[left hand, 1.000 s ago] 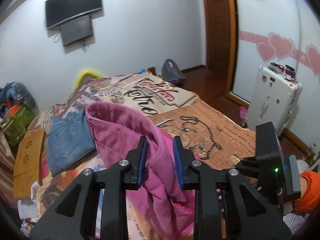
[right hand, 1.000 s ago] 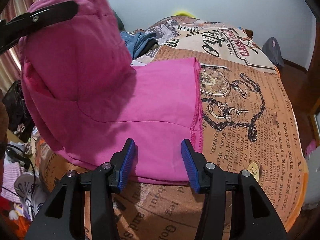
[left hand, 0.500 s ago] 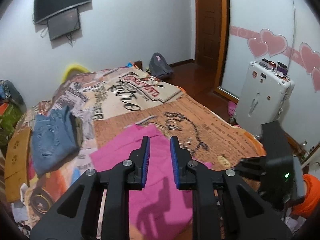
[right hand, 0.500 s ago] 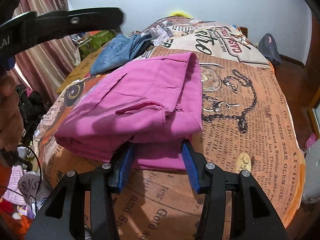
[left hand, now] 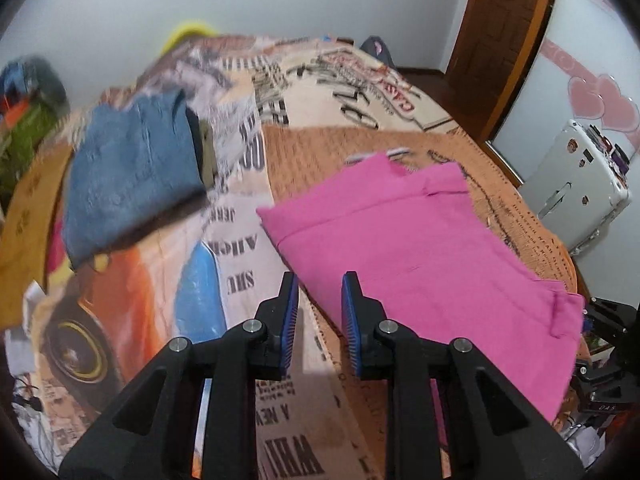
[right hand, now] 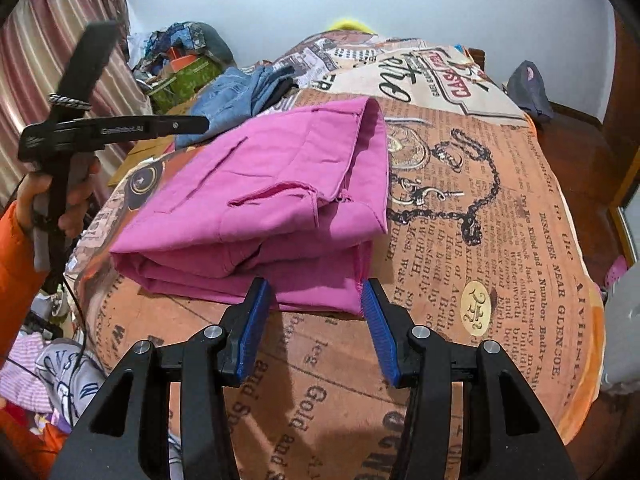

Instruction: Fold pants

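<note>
Beside pink pants: folded jeans, both on bedspread.

I saw solid magenta-pink cotton pants on an orange-and-cream bedspread printed with black newspaper lettering and a chain motif. The folded denim jeans were faded blue. My black grippers' finger pads were ribbed blue.
</note>
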The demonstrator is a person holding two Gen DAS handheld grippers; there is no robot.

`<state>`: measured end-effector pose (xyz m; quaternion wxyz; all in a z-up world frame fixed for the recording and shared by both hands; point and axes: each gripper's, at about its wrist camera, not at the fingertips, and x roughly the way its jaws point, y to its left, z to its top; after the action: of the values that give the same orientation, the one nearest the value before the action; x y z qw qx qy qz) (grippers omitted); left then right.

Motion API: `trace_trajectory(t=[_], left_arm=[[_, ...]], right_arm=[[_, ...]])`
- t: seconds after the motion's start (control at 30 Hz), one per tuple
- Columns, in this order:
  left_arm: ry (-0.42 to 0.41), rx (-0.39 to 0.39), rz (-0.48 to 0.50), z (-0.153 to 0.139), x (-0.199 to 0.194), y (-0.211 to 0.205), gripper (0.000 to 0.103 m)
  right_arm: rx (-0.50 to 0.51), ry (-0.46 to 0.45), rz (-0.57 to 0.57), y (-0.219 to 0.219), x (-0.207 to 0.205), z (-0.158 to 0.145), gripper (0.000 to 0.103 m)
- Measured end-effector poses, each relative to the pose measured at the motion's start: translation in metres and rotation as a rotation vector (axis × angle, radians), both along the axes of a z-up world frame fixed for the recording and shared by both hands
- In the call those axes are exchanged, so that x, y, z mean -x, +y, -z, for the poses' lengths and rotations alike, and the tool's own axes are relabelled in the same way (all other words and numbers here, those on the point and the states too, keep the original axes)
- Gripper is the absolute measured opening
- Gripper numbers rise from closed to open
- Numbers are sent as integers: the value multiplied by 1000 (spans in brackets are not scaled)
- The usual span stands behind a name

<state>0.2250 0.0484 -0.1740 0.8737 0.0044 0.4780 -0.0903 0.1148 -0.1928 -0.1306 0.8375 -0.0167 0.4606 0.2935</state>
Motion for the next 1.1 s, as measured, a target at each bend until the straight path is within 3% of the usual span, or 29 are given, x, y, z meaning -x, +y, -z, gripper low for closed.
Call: trace_trajectory(t=[0.17, 0.4, 0.67, 0.83, 1.0, 1.1], left_arm=[[-9, -39, 16, 17, -2, -3, 35], [-13, -117, 75, 27, 11, -10, 35], [-40, -35, -10, 9, -18, 25, 35], [-67, 26, -4, 0, -48, 31, 49], [-39, 34, 43, 14, -84, 23, 52], [29, 61, 54, 34, -104, 21, 50]], right_arm=[[11, 6, 10, 0, -11, 4, 46], [47, 10, 15, -4, -42, 11, 46], [90, 24, 83, -16, -97, 27, 46], [141, 1, 98, -18, -124, 34, 46], [159, 1, 123, -19, -149, 42, 46], [154, 10, 136, -21, -158, 46, 46]])
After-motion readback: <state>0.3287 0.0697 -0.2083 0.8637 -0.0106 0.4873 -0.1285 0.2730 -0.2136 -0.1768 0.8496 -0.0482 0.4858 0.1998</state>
